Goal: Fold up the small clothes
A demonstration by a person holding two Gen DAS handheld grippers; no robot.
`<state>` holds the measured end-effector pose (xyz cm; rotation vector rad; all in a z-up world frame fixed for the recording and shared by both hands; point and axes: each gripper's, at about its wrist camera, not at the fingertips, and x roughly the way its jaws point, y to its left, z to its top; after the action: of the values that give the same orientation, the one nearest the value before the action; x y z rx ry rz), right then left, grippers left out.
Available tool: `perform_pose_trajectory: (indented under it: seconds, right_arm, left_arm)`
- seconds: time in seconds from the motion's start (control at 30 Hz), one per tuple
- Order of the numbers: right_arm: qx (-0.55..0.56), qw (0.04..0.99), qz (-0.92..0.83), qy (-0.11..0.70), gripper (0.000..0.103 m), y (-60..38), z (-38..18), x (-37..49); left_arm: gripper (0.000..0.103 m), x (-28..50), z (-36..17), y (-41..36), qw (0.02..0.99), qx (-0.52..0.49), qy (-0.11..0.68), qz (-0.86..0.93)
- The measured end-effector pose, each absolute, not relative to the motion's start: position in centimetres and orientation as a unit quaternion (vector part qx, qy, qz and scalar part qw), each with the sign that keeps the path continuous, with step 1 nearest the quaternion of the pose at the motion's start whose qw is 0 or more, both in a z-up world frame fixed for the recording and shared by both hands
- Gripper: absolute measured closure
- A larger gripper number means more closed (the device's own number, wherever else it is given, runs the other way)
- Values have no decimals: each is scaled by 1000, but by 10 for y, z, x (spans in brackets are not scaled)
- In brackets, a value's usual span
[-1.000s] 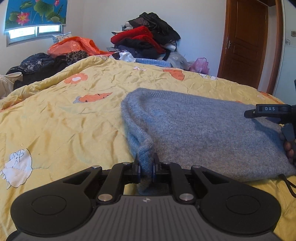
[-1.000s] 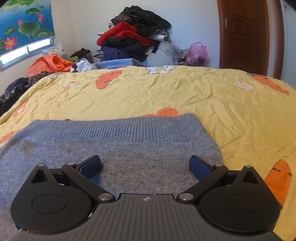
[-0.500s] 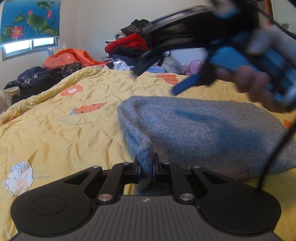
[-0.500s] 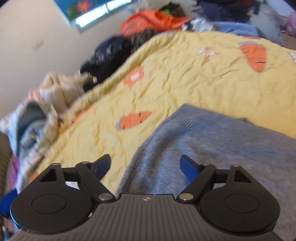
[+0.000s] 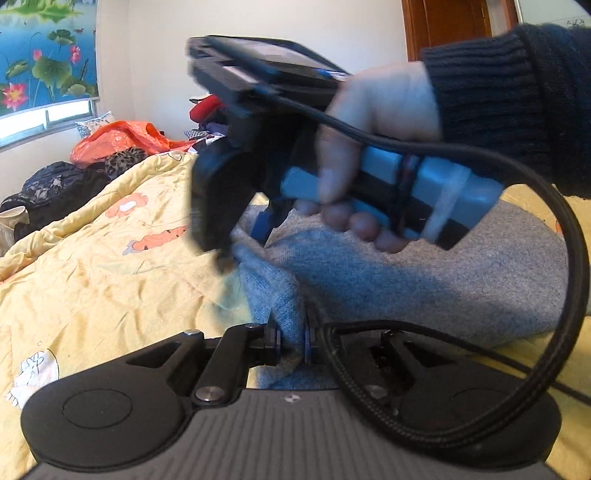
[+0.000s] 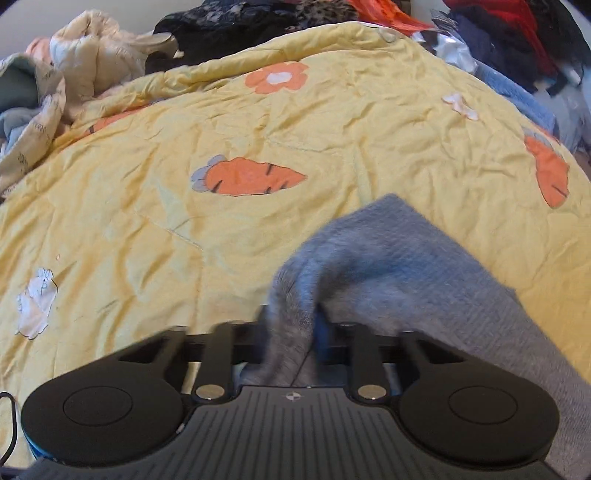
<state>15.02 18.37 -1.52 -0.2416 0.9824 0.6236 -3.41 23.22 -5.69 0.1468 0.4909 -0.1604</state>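
Sweater (image 5: 424,280), soft limp grey knit on the bed (image 5: 110,280), droops between your grips: left gripper (image 5: 291,338) fingers clamped on its near edge, right gripper (image 6: 291,332) fingers pinching a far-corner bunch; hold edges, not middle.

yellow carrot-print quilt (image 6: 258,122), clothes pile (image 6: 517,40), door (image 5: 454,26)

No readable text or label shows in either view; blur perhaps hides some.
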Motion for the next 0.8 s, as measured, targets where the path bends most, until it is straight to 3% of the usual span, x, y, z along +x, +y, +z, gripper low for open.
perform_pose_trajectory:
  seconds: [0.1,0.47,0.8]
  right_arm:
    - [-27,827,314,466,87,144,-9,160]
    - [159,854,283,406,87,-48,16,132]
    - [234,861,173,418,87,-181,-45,79]
  left_arm:
    - [93,-36,-51,229,965,69,237,-87]
    - [93,-48,-18,140,953,91,188,-218]
    - [92,-64,-45,27,902,140,217,-347]
